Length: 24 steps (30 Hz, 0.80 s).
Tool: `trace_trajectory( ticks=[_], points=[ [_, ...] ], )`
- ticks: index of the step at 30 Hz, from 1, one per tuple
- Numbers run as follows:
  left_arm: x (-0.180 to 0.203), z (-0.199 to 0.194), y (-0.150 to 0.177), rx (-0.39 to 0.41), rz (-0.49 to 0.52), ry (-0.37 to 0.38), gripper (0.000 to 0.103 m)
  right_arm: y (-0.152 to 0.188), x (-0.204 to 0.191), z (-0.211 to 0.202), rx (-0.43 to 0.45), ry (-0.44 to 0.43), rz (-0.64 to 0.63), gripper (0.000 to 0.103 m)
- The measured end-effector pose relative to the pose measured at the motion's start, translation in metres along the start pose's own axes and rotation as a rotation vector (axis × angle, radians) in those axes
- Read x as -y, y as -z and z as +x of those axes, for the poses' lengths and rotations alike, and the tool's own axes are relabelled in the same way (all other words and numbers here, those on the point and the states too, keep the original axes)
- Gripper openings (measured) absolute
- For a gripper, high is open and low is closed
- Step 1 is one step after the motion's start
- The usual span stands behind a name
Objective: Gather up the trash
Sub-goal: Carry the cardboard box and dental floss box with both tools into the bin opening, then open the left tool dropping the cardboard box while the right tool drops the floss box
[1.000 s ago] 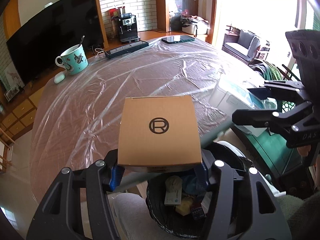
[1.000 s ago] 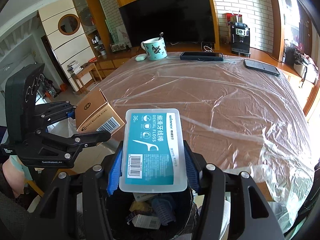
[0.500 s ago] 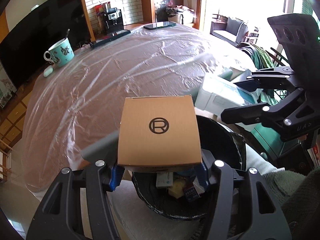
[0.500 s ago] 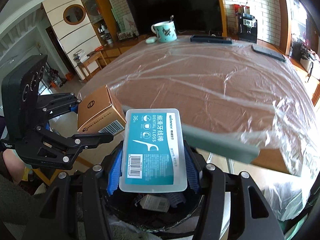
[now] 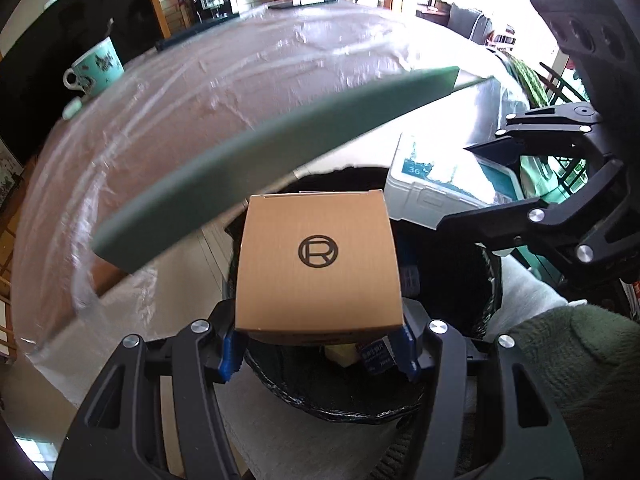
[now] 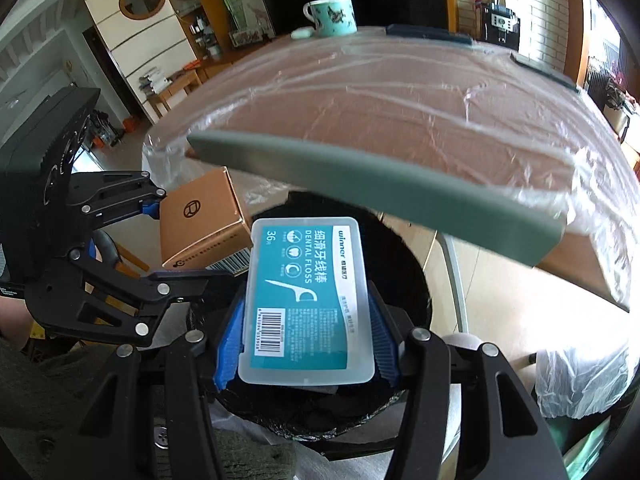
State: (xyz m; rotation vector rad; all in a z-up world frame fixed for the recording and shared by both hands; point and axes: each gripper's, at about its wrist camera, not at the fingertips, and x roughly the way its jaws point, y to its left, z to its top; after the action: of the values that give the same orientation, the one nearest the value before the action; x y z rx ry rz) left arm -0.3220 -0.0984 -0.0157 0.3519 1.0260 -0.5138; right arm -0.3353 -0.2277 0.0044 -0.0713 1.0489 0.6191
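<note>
1. Left claw (image 5: 318, 350) clamped on a brown cardboard box (image 5: 318, 264) with a circled R on its top face, blue pads pressed against both sides near its bottom end.
2. Box held over the open mouth of a black-lined trash bin (image 5: 490, 296), below the near edge of the counter (image 5: 192, 92).
3. Right claw (image 6: 306, 354) clamped on a clear plastic dental floss case (image 6: 306, 300) with a teal label and a barcode, blue pads tight on both long sides.
4. Floss case held over the same bin (image 6: 412, 276), just beside the box, the two apart but close; seen from the left wrist as a white case (image 5: 440, 184) at the bin's far right rim.
5. Inside the bin, under the box: small packets and a yellow scrap, partly hidden.
6. Grey-green edge strip (image 6: 360, 184) of the counter running across both views just above the bin, overhanging its far side and close over the two held things.
7. Counter top wrapped in wrinkled clear plastic film (image 6: 400, 92).
8. Along the far edge of the counter: a teal patterned mug (image 6: 332, 14) with a utensil in it, a small pale object (image 6: 302, 33) beside it, and a dark flat device (image 6: 428, 34); another dark flat thing near the far right corner.
9. Green fuzzy sleeve (image 5: 580, 368) at the lower right of the left wrist view, next to the bin.
</note>
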Motion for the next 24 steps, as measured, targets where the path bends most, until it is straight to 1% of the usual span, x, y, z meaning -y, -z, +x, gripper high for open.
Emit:
trace_trajectory(
  ticks=[4, 10, 17, 19, 20, 21, 22, 23, 24],
  points=[
    [0.0, 0.017, 0.007, -0.043, -0.007, 0.004, 0.059, 0.008, 0.004, 0.014, -0.032, 0.026, 0.011, 0.054],
    [-0.001, 0.033, 0.008, -0.076, -0.011, -0.002, 0.059, 0.013, 0.009, 0.032, -0.065, 0.055, 0.019, 0.054],
    [-0.001, 0.05, 0.012, -0.114, -0.007, -0.019, 0.059, 0.015, 0.016, 0.047, -0.088, 0.058, 0.035, 0.054],
    [-0.003, 0.055, 0.013, -0.126, -0.014, -0.012, 0.059, 0.016, 0.018, 0.053, -0.101, 0.059, 0.046, 0.054],
    [-0.005, 0.057, 0.014, -0.125, -0.021, 0.018, 0.064, 0.015, 0.02, 0.056, -0.106, 0.058, 0.054, 0.054],
    [-0.008, 0.06, 0.016, -0.124, -0.034, 0.027, 0.07, 0.016, 0.022, 0.057, -0.106, 0.051, 0.065, 0.055],
    [-0.012, 0.061, 0.016, -0.121, -0.055, 0.031, 0.082, 0.016, 0.024, 0.058, -0.103, 0.034, 0.078, 0.058],
    [-0.014, 0.061, 0.017, -0.12, -0.065, 0.045, 0.084, 0.014, 0.025, 0.057, -0.094, 0.02, 0.095, 0.07],
    [-0.016, 0.06, 0.017, -0.124, -0.075, 0.067, 0.084, 0.014, 0.027, 0.054, -0.082, 0.012, 0.111, 0.08]
  ],
)
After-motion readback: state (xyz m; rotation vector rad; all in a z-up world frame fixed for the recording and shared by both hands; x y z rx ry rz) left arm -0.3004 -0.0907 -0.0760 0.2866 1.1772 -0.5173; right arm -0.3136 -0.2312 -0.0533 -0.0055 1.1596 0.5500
